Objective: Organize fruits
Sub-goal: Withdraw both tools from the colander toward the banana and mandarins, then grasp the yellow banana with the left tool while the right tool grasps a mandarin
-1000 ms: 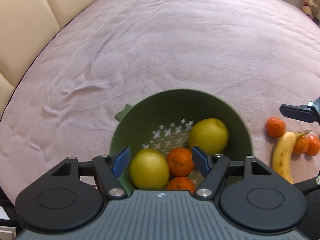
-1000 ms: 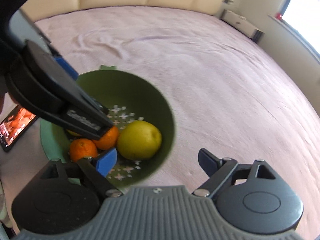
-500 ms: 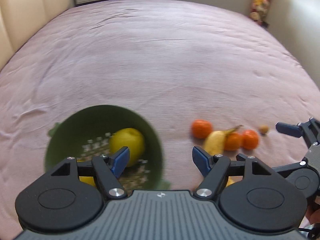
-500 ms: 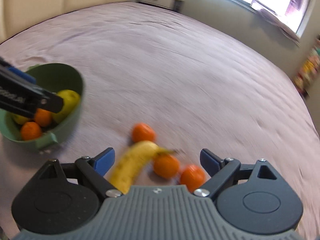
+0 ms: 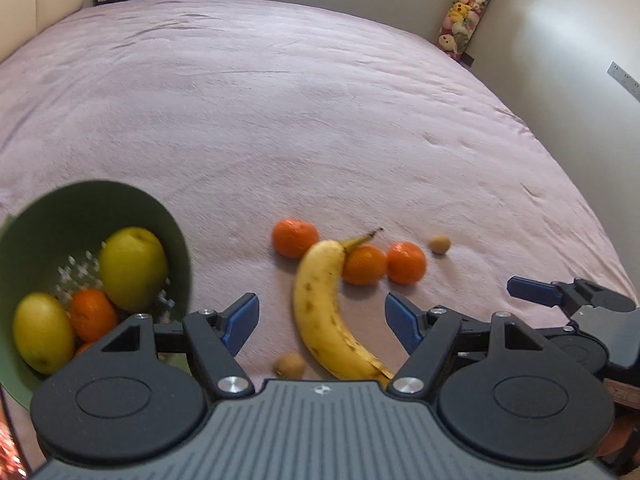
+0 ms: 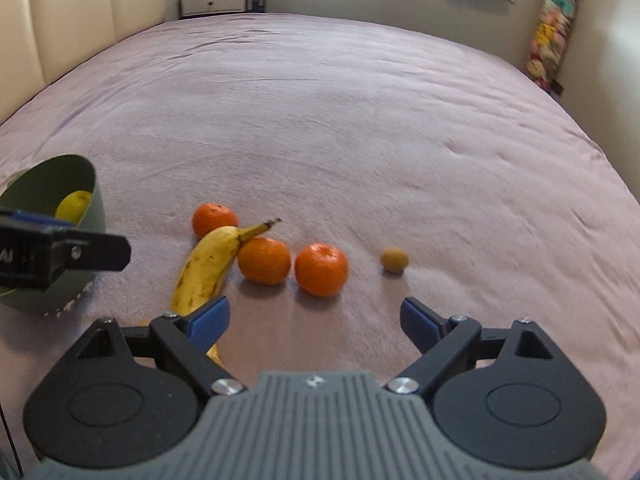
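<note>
A green colander bowl (image 5: 168,216) holds two yellow-green fruits (image 5: 132,268) and tangerines (image 5: 92,314); it also shows in the right wrist view (image 6: 86,184). On the pink bedspread lie a banana (image 5: 324,312), three tangerines (image 5: 295,237) and two small brown fruits (image 5: 440,244). My left gripper (image 5: 320,320) is open and empty, straddling the banana from above. My right gripper (image 6: 314,318) is open and empty, just short of a tangerine (image 6: 321,269) with the banana (image 6: 208,264) at its left finger.
The pink bedspread (image 6: 340,120) stretches far back. A cream padded headboard (image 6: 60,20) stands at the left, a white cabinet (image 6: 220,0) behind, and a stack of plush toys (image 5: 460,28) in the far right corner.
Both grippers have swung right, away from the bowl and toward the loose fruit. The bowl has slid to the left edge of both views. Both jaws stay open.
</note>
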`<action>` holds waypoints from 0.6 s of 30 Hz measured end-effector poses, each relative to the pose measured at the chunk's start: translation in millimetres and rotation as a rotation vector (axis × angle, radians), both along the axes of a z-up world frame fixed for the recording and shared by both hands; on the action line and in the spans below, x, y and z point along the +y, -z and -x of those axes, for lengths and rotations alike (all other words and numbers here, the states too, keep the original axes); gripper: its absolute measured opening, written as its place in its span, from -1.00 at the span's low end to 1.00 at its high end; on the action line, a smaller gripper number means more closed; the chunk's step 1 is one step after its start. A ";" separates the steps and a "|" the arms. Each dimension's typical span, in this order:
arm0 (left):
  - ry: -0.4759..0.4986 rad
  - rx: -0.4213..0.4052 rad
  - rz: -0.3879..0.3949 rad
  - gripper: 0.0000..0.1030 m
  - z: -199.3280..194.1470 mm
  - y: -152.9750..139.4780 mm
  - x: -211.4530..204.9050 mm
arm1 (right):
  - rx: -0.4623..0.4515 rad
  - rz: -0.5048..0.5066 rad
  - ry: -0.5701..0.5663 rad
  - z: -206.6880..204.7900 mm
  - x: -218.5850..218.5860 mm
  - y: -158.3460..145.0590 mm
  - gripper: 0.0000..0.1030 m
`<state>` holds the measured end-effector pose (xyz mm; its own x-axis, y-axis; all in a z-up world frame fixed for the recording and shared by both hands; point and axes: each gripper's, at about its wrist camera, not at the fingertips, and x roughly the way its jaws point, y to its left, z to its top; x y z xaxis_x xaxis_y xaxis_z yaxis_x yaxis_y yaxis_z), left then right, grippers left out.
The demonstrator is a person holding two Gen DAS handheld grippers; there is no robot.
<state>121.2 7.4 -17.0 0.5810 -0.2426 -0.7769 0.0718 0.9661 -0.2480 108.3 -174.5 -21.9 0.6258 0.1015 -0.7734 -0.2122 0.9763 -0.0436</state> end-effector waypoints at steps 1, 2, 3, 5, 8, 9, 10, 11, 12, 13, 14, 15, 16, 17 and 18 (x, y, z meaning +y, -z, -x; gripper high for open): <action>0.000 0.001 0.012 0.63 2.1 2.4 -1.2 | 0.005 -0.001 0.013 -0.4 -0.6 2.0 0.72; 0.000 0.003 0.027 0.61 4.5 5.1 -2.0 | 0.013 -0.010 0.024 -0.6 -2.4 4.2 0.72; -0.005 0.007 0.043 0.59 6.4 8.5 -2.3 | 0.020 -0.023 0.032 -1.2 -3.8 6.1 0.72; -0.024 0.019 0.082 0.51 10.9 15.5 -2.0 | 0.027 -0.042 0.039 -1.6 -6.1 9.8 0.61; -0.040 0.031 0.095 0.44 10.2 24.7 -3.4 | 0.033 -0.051 0.028 -4.5 -5.1 14.1 0.51; -0.044 0.031 0.083 0.40 9.1 26.9 -4.5 | 0.033 -0.054 0.024 -5.4 -3.9 15.7 0.50; -0.049 0.031 0.072 0.36 7.8 29.2 -5.7 | 0.034 -0.059 0.018 -6.3 -3.0 17.1 0.44; -0.054 0.034 0.064 0.35 6.7 31.6 -6.7 | 0.035 -0.062 0.011 -7.1 -2.3 18.2 0.36; -0.059 0.033 0.063 0.33 5.4 33.9 -8.0 | 0.035 -0.062 0.007 -8.1 -1.7 19.1 0.34; -0.062 0.028 0.063 0.28 4.0 35.7 -9.4 | 0.031 -0.061 0.002 -9.0 -1.4 20.1 0.33; -0.062 0.020 0.056 0.24 2.7 37.0 -11.6 | 0.025 -0.057 -0.005 -10.2 -1.1 20.8 0.30; -0.061 0.005 0.045 0.24 1.6 37.5 -14.5 | 0.019 -0.050 -0.013 -11.9 -0.5 21.2 0.28; -0.056 -0.014 0.032 0.24 0.6 36.7 -17.3 | 0.011 -0.039 -0.020 -14.7 0.4 21.6 0.24; -0.045 -0.031 0.017 0.22 -1.1 35.9 -20.8 | 0.002 -0.029 -0.029 -16.6 1.0 22.1 0.19; -0.030 -0.039 -0.010 0.21 -2.7 34.6 -24.8 | -0.007 -0.017 -0.043 -18.4 2.0 22.9 0.16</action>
